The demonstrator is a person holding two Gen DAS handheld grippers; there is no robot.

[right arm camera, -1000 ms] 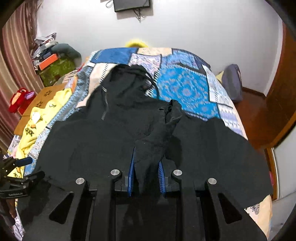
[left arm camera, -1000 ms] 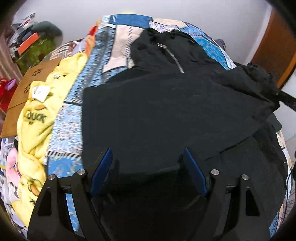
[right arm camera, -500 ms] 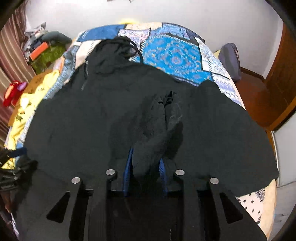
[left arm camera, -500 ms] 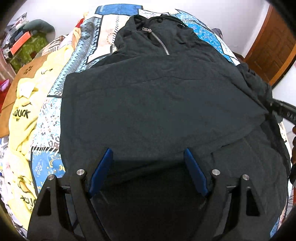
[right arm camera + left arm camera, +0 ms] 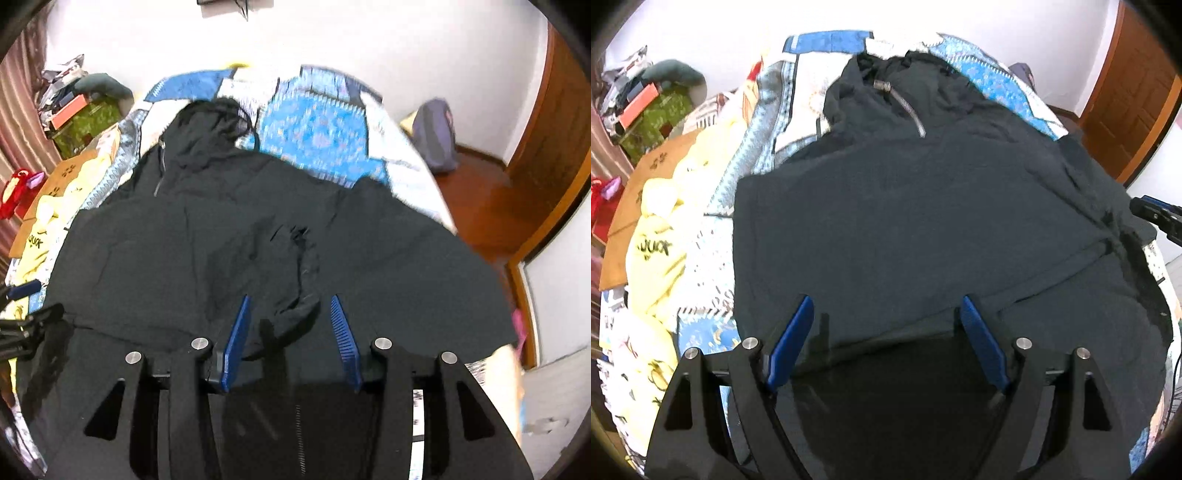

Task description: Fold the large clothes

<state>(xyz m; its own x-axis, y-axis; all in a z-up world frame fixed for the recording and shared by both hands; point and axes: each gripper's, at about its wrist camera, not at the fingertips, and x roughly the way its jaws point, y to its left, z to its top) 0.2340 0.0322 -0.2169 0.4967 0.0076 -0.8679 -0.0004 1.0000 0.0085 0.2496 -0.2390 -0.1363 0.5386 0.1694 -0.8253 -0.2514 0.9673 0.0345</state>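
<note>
A large black zip hoodie (image 5: 916,221) lies spread on the patchwork bed, hood and silver zipper (image 5: 905,107) at the far end. It also shows in the right wrist view (image 5: 229,236). My left gripper (image 5: 886,314) is open and empty above the hoodie's near part. My right gripper (image 5: 290,306) is open, with a bunched fold of the hoodie's fabric (image 5: 295,310) lying loose between its blue fingers (image 5: 236,332). The right gripper's tip shows at the right edge of the left wrist view (image 5: 1156,218).
The blue patchwork bedspread (image 5: 317,133) covers the bed. A yellow garment (image 5: 657,243) and a brown cardboard piece (image 5: 631,206) lie along the left side. Cluttered boxes (image 5: 81,118) stand at the far left. A grey bag (image 5: 436,136) and a wooden door (image 5: 554,147) are at the right.
My right gripper has opened and let go of the bunched fabric, which now lies on the hoodie. Both grippers have drawn back a little. The left gripper stays open.
</note>
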